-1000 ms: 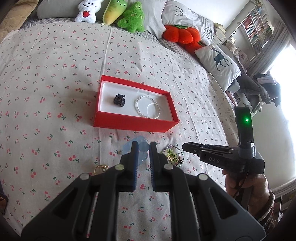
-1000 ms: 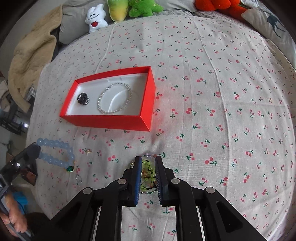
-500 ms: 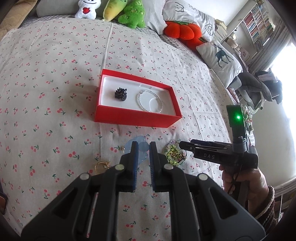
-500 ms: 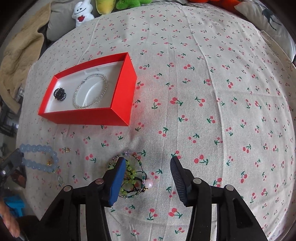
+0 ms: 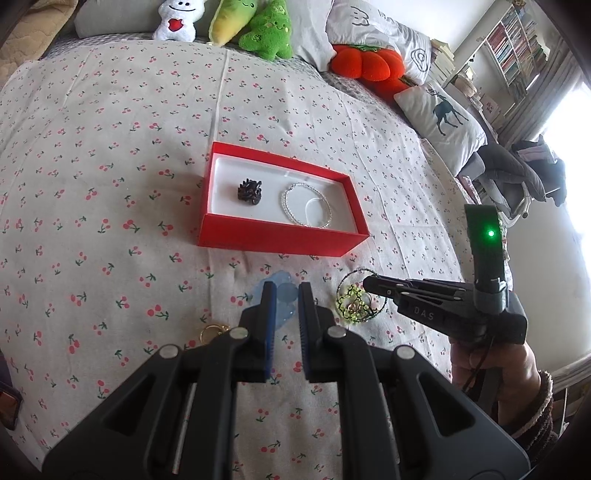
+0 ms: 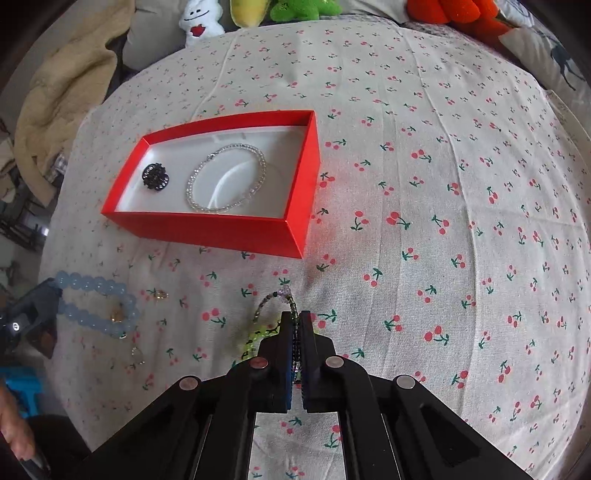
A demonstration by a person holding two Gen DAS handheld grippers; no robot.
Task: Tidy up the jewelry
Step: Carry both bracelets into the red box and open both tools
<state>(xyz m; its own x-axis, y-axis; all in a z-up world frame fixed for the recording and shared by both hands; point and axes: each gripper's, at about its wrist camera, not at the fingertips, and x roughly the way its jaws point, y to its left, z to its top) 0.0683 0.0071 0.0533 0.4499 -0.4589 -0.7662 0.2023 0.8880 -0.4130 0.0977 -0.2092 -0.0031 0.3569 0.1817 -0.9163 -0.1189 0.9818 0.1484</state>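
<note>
A red box lies on the cherry-print bedspread. It holds a dark brooch and a clear bead bracelet. In front of the box, my left gripper is shut on one end of a pale blue bead bracelet that rests on the bed. To its right, my right gripper is shut on a dark strand of the green beaded bracelet, which runs between its pads.
A gold ring and small gold pieces lie loose near the blue bracelet. Plush toys and pillows line the far edge of the bed. A tan blanket is at the left. A person's hand holds the right gripper.
The right gripper spread its fingers wide over the green beaded bracelet, then closed on its strand. The left gripper has stayed as it was.
</note>
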